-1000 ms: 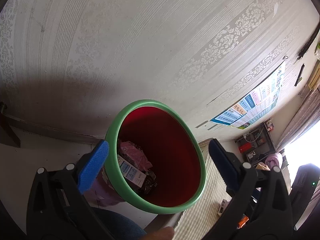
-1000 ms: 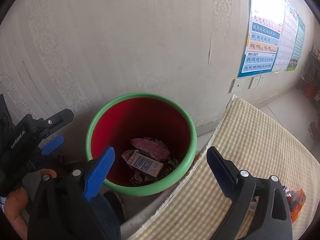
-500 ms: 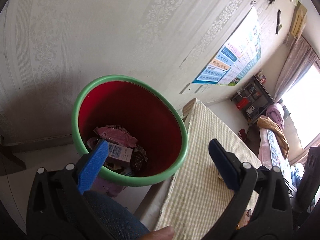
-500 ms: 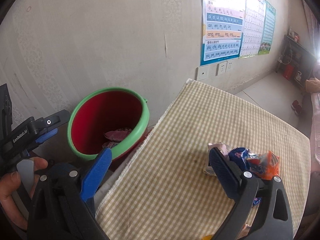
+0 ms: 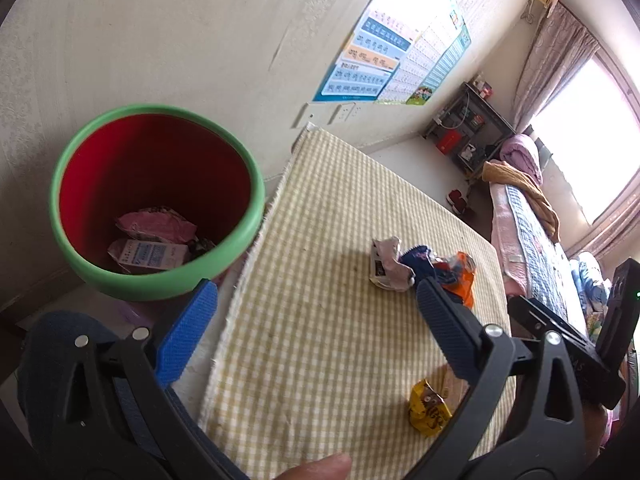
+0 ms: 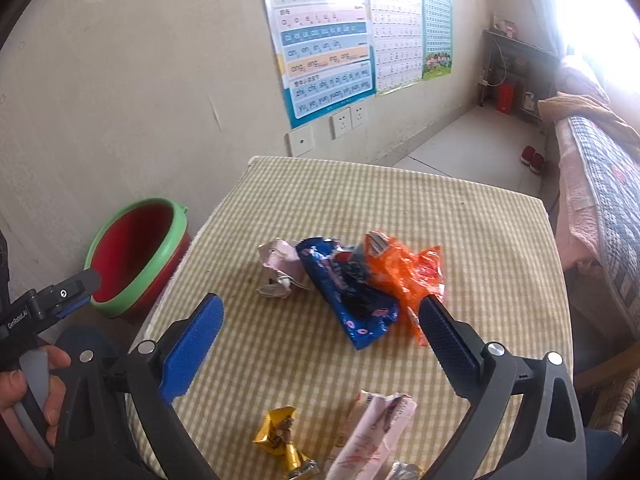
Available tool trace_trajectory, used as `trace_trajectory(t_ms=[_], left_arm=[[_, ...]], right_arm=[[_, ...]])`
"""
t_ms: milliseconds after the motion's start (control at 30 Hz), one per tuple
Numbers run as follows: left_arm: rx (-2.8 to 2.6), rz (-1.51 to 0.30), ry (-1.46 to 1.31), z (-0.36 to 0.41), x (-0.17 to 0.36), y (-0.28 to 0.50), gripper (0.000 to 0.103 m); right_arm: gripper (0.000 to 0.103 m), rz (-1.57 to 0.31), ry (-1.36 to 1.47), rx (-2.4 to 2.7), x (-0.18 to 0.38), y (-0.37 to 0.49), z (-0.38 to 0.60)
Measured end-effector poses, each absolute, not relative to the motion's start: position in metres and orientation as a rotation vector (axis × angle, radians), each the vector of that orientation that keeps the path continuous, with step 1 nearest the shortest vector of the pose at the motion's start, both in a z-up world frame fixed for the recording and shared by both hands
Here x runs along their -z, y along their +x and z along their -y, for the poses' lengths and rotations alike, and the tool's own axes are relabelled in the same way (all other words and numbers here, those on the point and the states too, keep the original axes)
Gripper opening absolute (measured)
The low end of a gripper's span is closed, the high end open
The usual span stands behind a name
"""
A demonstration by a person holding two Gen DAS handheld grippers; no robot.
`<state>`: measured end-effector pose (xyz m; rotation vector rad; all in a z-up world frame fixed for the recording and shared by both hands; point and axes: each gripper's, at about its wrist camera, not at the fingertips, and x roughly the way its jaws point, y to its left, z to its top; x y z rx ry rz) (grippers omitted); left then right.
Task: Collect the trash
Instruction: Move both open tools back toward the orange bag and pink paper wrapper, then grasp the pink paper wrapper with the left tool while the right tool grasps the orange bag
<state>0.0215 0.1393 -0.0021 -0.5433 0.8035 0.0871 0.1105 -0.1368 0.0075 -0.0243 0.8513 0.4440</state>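
Observation:
A red bin with a green rim (image 5: 158, 204) (image 6: 138, 256) stands on the floor left of the table and holds several wrappers. On the checked tablecloth (image 6: 360, 208) lie a crumpled pale pink wrapper (image 6: 278, 270) (image 5: 388, 264), a blue wrapper (image 6: 352, 300), an orange wrapper (image 6: 412, 280) (image 5: 460, 276), a yellow wrapper (image 6: 282, 438) (image 5: 428, 410) and a long pink packet (image 6: 372, 436). My left gripper (image 5: 316, 312) is open and empty over the table's left edge. My right gripper (image 6: 320, 328) is open and empty above the table, just short of the blue wrapper.
The wall with posters (image 6: 324, 44) and sockets (image 6: 348, 118) is behind the table. A bed (image 6: 600, 184) stands to the right, a shelf (image 6: 512, 76) at the back. The left gripper's body (image 6: 44, 304) shows at the left of the right wrist view.
Both grippers have swung right, away from the bin and over the table. The wrappers on the cloth have come into view. Both stay open and empty.

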Motion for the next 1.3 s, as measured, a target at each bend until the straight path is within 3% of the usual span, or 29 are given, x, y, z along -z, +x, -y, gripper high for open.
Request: trace_trajectory(t_ms=[300, 1100, 1300], left_arm=[[-0.038, -0.924, -0.448, -0.091, 0.018, 0.052, 0.097], [-0.003, -1.079, -0.400, -0.057, 0.064, 0.163, 0.097], [-0.007, -1.132, -0.389, -0.051, 0.082, 0.180, 0.080]], right_arm=[[0.095, -0.856, 0.050, -0.388, -0.003, 0.131, 0.189], [0.095, -0.967, 0.020, -0.488, 0.056, 0.204, 0.171], [0.088, -1.010, 0.042, -0.515, 0.074, 0.213, 0.174]])
